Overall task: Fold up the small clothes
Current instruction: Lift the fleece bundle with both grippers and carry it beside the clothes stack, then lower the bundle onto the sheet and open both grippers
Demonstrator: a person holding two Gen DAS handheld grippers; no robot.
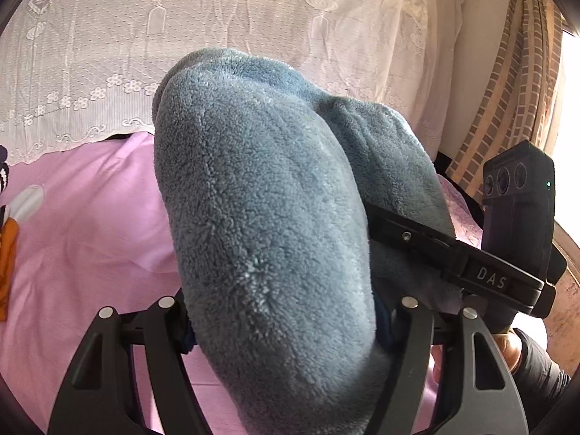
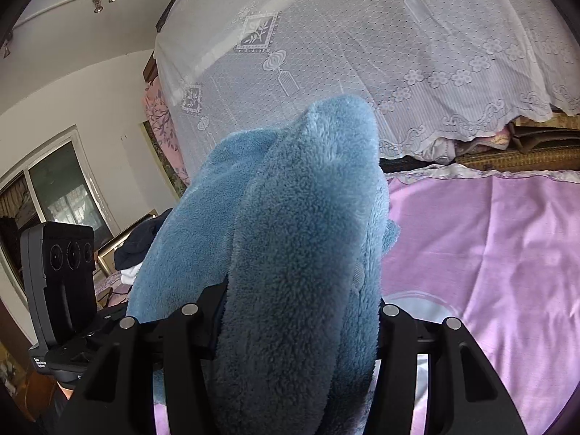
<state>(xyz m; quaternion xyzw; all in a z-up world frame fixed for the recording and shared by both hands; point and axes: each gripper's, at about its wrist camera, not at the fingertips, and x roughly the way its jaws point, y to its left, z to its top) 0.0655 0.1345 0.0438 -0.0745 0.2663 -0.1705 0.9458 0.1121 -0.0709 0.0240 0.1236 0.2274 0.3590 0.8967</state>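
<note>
Between both grippers' jaws bulges the blue fleece garment (image 1: 261, 217).

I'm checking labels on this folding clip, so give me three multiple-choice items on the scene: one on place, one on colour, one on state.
1. Where does the white lace cover sit?
A. behind the pink sheet
B. under the sheet
C. on the floor

2. What colour is the fleece garment?
A. orange
B. blue
C. white

3. What is the state of the garment?
A. lying flat on the pink sheet
B. bunched between both grippers' jaws
C. hanging on a hook

Key: 1 A, the lace rises beyond the sheet's far edge; 2 B, blue pile fills both views; 3 B, the left gripper and right gripper each have fleece between the fingers.
</note>
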